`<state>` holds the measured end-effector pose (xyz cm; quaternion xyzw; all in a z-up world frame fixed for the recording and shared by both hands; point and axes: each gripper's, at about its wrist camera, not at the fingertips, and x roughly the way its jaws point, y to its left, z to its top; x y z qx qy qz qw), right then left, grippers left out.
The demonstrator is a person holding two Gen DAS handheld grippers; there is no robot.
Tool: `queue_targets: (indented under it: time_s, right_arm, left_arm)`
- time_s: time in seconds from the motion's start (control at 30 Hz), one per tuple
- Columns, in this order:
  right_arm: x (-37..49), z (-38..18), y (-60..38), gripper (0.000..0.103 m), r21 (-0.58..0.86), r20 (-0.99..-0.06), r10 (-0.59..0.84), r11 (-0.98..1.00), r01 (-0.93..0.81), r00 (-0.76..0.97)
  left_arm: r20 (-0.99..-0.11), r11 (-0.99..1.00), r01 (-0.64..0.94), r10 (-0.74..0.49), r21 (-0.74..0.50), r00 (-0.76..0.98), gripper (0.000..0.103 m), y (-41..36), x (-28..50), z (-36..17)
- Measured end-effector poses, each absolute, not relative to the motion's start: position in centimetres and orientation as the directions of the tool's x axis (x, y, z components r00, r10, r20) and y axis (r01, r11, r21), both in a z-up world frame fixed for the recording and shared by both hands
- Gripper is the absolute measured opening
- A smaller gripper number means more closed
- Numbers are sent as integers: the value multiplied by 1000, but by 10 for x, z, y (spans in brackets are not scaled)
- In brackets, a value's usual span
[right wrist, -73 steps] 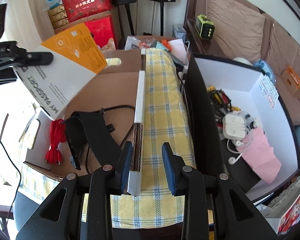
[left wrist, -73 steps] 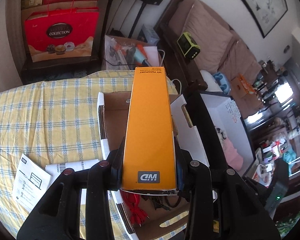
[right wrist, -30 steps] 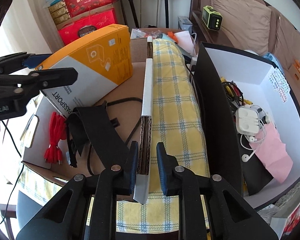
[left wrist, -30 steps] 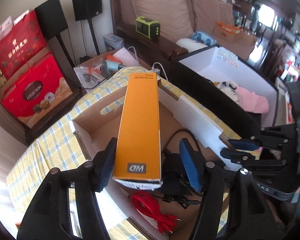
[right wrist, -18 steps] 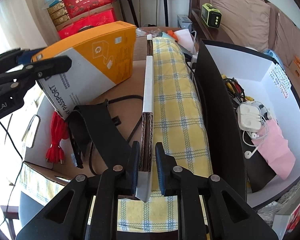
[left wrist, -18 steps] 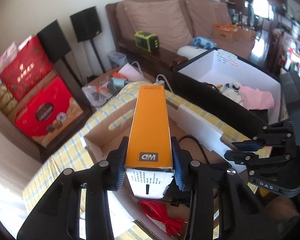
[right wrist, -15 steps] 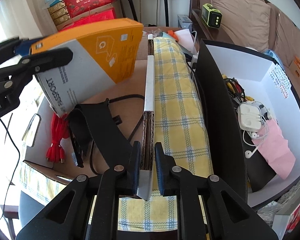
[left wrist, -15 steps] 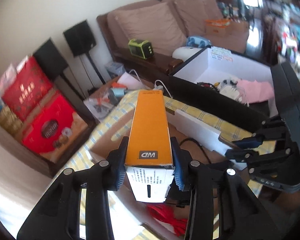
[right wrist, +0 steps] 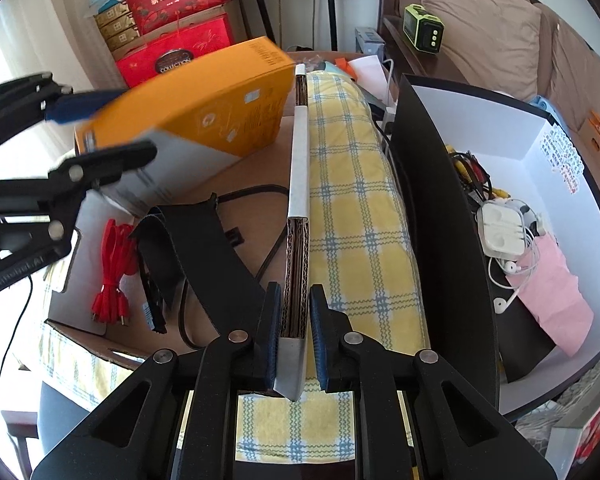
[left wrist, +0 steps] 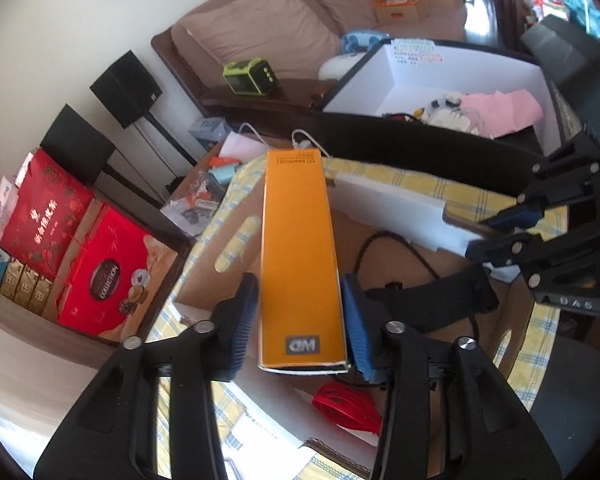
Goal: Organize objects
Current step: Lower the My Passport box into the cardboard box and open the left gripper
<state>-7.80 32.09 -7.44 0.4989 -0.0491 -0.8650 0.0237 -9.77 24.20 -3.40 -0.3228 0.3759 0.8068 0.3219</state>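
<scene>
An orange and white hard-drive box (left wrist: 296, 248) (right wrist: 204, 120) hangs tilted over the open cardboard carton (left wrist: 204, 276). It sits between the jaws of my left gripper (left wrist: 298, 284) (right wrist: 100, 132), which are opening. A gap shows at the left pad, while the right pad still touches the box. My right gripper (right wrist: 295, 296) (left wrist: 496, 232) is shut on the carton's right wall (right wrist: 298, 184) near its front corner. Inside the carton lie a black strap with a cable (right wrist: 204, 240) and a red cable bundle (right wrist: 112, 272) (left wrist: 348, 404).
A black bin with a white inside (right wrist: 532, 152) stands to the right, holding earphones, cables and a pink cloth. Yellow check cloth (right wrist: 352, 208) covers the table between bin and carton. Red gift boxes (left wrist: 100, 276) and speakers stand behind; a sofa lies beyond.
My left gripper has rolled and shifted, and its jaws have spread off the orange box, which now tips lower over the carton. The right gripper has stayed clamped on the wall.
</scene>
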Motion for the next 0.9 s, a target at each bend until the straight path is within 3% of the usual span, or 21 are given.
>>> queue_targets:
  time_s: [0.1, 0.17, 0.23, 0.3, 0.33, 0.37, 0.43, 0.7, 0.9]
  right_arm:
    - [-78, -74, 321, 14, 109, -860, -91, -994, -8, -501]
    - [-78, -75, 321, 14, 109, -861, -90, -994, -8, -501]
    - [-78, -75, 320, 14, 111, -862, -91, -994, -9, -499]
    - [-78, -76, 319, 14, 107, -863, -88, -994, -10, -497]
    - [-78, -76, 319, 14, 106, -864, -87, -994, -10, -496]
    - [-78, -76, 318, 14, 104, -864, -86, -995, -10, -497]
    - [-78, -76, 318, 14, 102, -863, -83, -995, -10, -498]
    - [-78, -77, 318, 14, 97, -864, -81, -995, -7, -497]
    - [-77, -77, 321, 13, 103, -862, -88, -995, -4, -499]
  left_arm:
    - [-770, -561, -759, 304, 331, -561, 59, 230, -101, -34]
    - [-764, -619, -739, 333, 264, -553, 73, 216, -104, -28]
    - [-757, -671, -708, 340, 220, -557, 73, 203, -108, -25]
    - [-757, -721, -663, 313, 204, -573, 72, 194, -113, -25]
    - [-764, -739, -647, 302, 191, -570, 65, 190, -115, -26]
    - [-771, -749, -640, 304, 169, -559, 49, 186, -116, -26]
    - [-789, -757, -642, 322, 118, -524, 39, 180, -118, -28]
    - [-763, -707, -672, 305, 220, -570, 38, 193, -109, -30]
    - [-686, -621, -663, 262, 419, -679, 37, 212, -96, -30]
